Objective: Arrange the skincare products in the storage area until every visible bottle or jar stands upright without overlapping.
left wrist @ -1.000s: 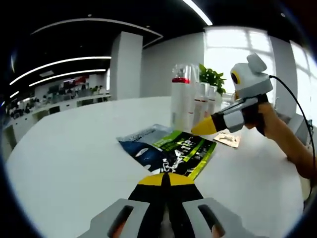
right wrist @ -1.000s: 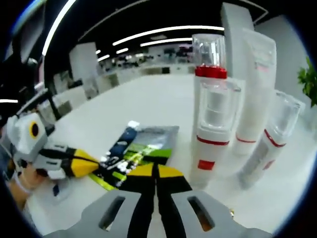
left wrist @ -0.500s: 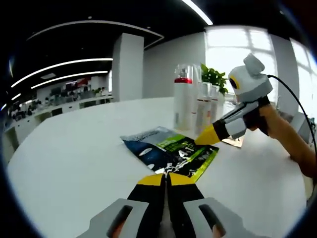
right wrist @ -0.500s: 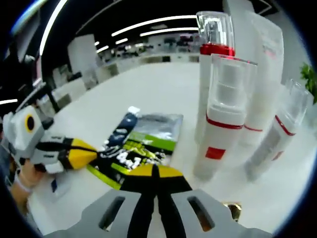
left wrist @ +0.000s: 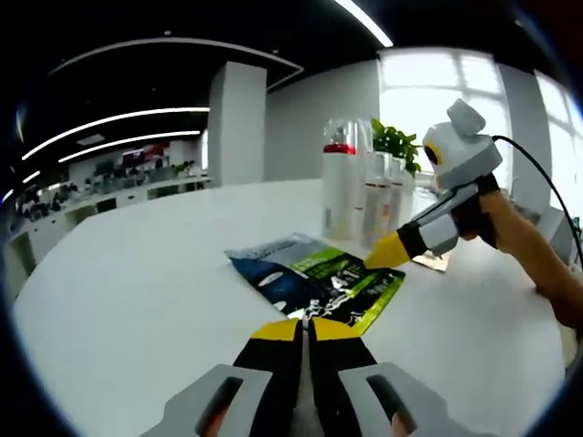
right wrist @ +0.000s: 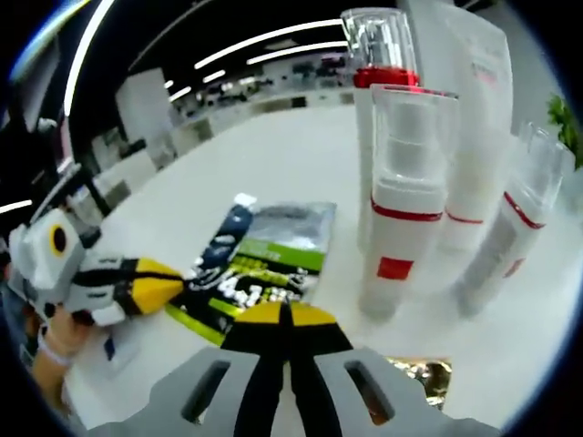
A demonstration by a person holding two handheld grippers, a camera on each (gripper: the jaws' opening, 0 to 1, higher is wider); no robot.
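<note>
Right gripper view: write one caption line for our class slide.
Right gripper, jaws shut, faces upright pump bottles and flat sachets on a white table; left gripper alongside.

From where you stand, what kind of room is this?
Probably a large open-plan office: a big white table, rows of desks in the background under long strip ceiling lights, and a bright window with a potted plant.

Left gripper point(left wrist: 303, 325) and right gripper point(right wrist: 283, 311): 2 black jaws each, yellow tips, grey slotted bases; black cable.
</note>
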